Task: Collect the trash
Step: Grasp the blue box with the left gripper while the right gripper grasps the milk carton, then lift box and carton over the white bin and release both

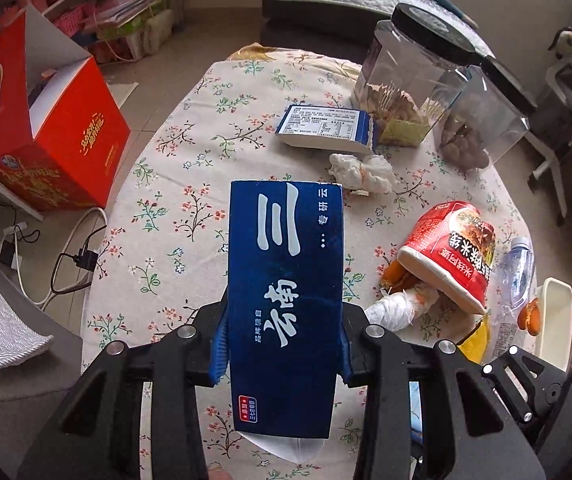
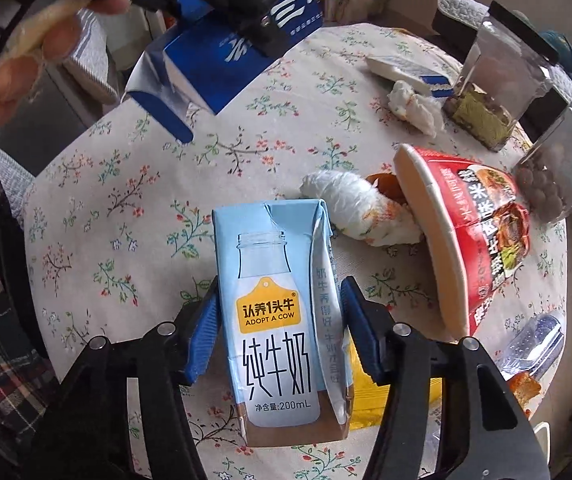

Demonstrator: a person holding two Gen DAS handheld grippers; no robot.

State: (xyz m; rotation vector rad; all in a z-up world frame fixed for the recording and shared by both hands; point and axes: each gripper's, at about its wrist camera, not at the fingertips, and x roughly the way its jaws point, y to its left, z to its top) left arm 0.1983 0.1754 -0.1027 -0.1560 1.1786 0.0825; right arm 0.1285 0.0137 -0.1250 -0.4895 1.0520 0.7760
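My left gripper (image 1: 284, 344) is shut on a dark blue carton box (image 1: 286, 280) and holds it above the floral tablecloth (image 1: 190, 168); the box also shows in the right wrist view (image 2: 222, 56). My right gripper (image 2: 278, 320) is shut on a light blue 200 mL milk carton (image 2: 278, 308) held over the table. On the table lie a tipped red noodle cup (image 2: 469, 248), a rolled tissue (image 2: 361, 208), a crumpled tissue (image 2: 413, 106), a flat blue-white packet (image 1: 325, 130) and a crushed plastic bottle (image 2: 533, 344).
Two clear jars with black lids (image 1: 409, 80) (image 2: 557, 168) stand at the table's far right. An open red cardboard box (image 1: 46, 136) sits left of the table on the floor side. A yellow wrapper (image 2: 365, 400) lies under the milk carton. Cables (image 1: 70, 260) run on the floor.
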